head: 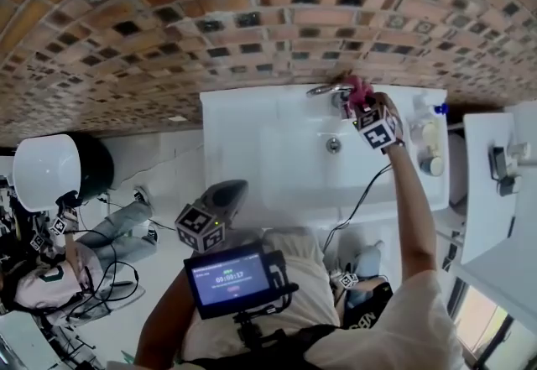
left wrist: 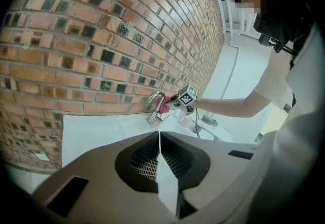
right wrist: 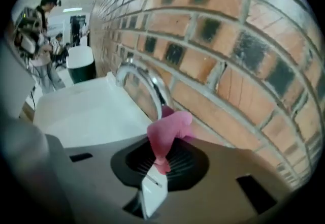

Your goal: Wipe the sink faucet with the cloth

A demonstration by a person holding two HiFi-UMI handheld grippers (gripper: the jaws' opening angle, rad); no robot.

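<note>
Wiping the faucet point(right wrist: 147, 86) with the cloth point(right wrist: 165, 134)
We held the pink cloth against the faucet at the sink's point(head: 252, 133) twelve o'clock edge, right gripper point(right wrist: 157, 167) clenched on it for rubbing; the left gripper point(left wrist: 160, 167), closed and empty, hung at seven o'clock, out of the way.

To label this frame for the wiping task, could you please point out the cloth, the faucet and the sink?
cloth point(right wrist: 165, 131), right gripper view, middle of the pink bunched fold.
faucet point(right wrist: 155, 88), right gripper view, on the curved spout.
sink point(head: 289, 154), head view, bare basin floor.
</note>
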